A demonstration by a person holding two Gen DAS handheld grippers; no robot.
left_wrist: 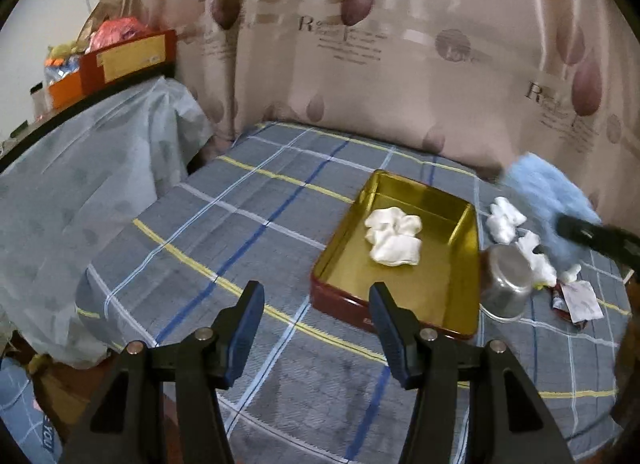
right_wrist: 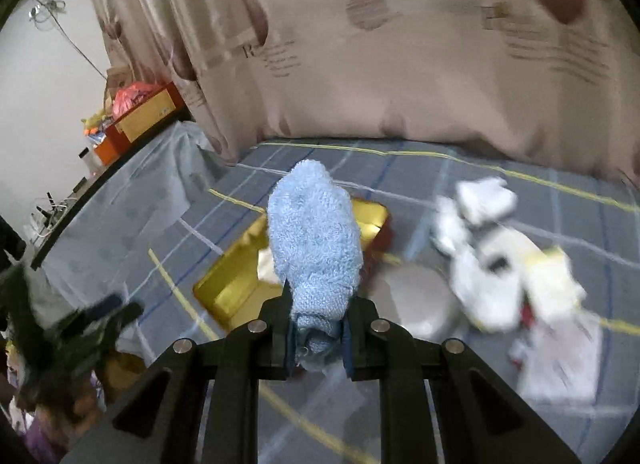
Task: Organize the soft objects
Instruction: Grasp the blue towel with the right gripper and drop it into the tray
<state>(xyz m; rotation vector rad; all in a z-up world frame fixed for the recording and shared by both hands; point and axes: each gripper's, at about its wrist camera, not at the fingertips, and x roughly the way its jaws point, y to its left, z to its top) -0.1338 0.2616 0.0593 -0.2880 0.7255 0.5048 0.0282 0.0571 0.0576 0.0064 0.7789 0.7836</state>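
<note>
- right tool (right_wrist: 318, 338) clenched on blue fluffy cloth (right_wrist: 314, 248), held up above bed (left_wrist: 248, 232), over gold tin (left_wrist: 404, 292)
- left tool (left_wrist: 316, 328) released, jaws wide, nothing between them, near tin's front edge
- white cloth (left_wrist: 394, 240) lies inside tin
- more white cloths (left_wrist: 506, 219) beside metal cup (left_wrist: 506, 284), right of tin

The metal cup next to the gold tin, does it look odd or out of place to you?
Yes. The metal cup lies tipped on its side on the plaid bedsheet, right beside the gold tin, among loose white soft pieces.
</note>
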